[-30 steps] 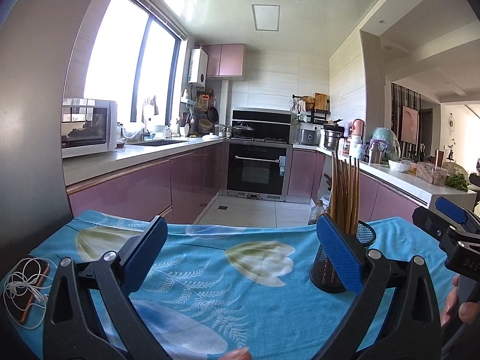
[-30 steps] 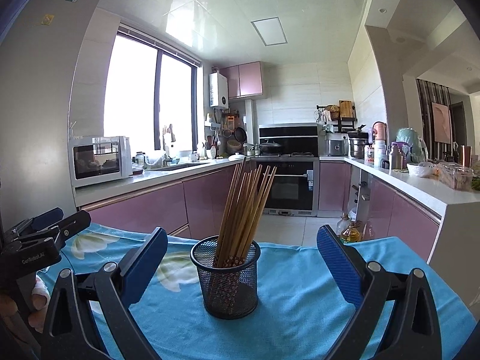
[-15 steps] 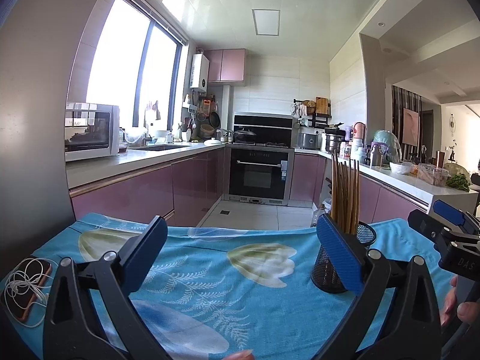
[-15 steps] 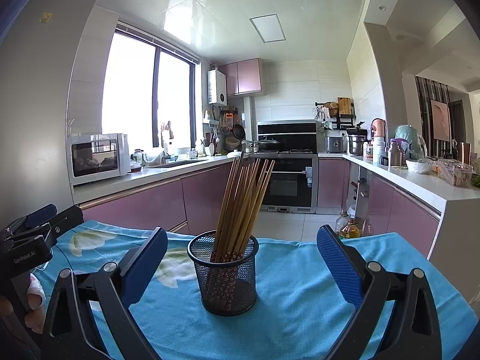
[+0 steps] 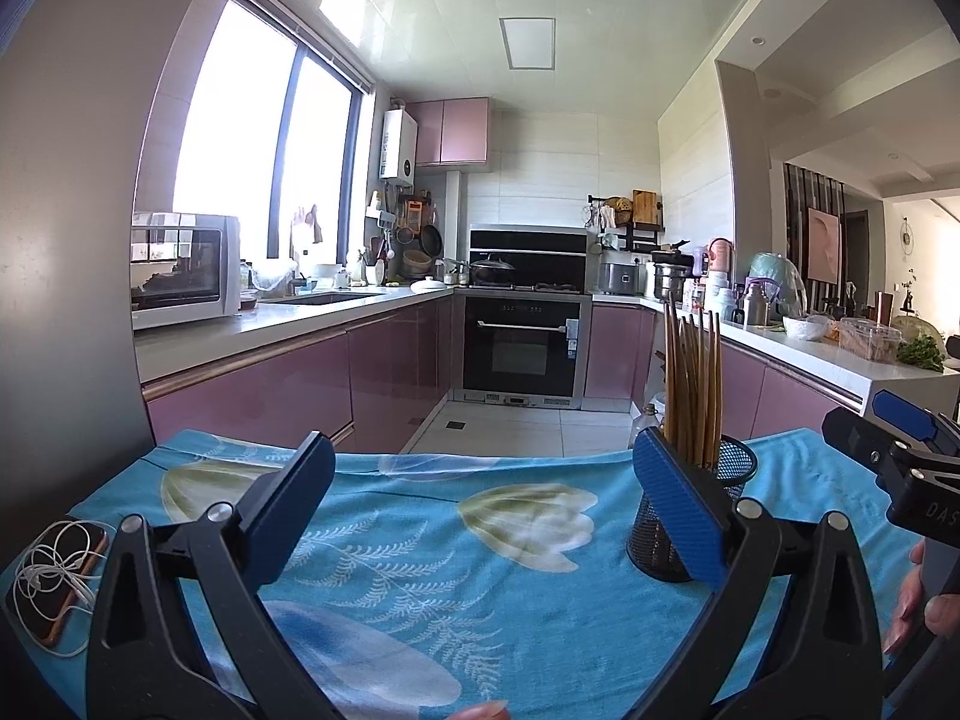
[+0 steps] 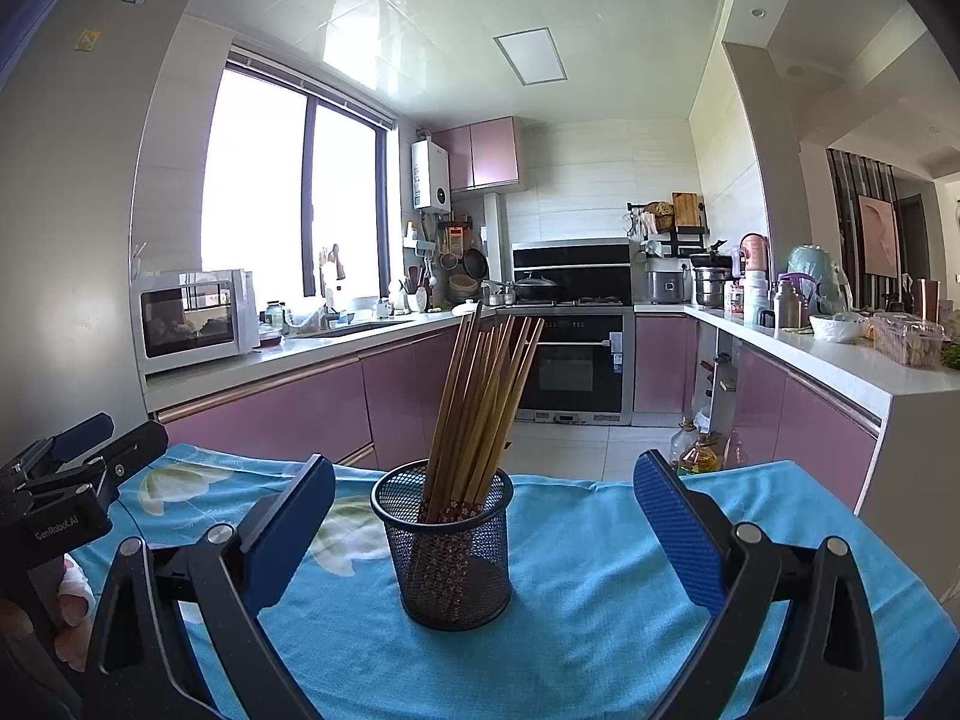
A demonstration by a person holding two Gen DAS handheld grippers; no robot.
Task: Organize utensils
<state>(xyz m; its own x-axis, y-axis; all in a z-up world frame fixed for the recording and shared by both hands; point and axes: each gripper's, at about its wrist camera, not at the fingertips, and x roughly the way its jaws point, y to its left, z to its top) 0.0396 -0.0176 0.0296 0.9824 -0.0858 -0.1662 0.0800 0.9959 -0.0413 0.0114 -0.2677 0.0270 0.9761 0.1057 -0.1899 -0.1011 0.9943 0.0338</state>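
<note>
1. Mesh cup (image 6: 447, 546) full of chopsticks (image 6: 480, 402) stands upright on the blue-clothed surface (image 6: 600, 600).
2. Right gripper (image 6: 480, 531) fingers spread wide, cup sits between them, nothing grasped.
3. Left gripper (image 5: 480, 507) fingers released too, cup off to its right.

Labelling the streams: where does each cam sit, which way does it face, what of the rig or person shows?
Left wrist: on the left gripper, facing the kitchen across the blue cloth; open fingers, phone with earphones at left, the right gripper at right.
Right wrist: on the right gripper, facing the mesh cup of chopsticks; open fingers, the left gripper and a hand at left.
Shared: cup, chopsticks, cloth, oven.
</note>
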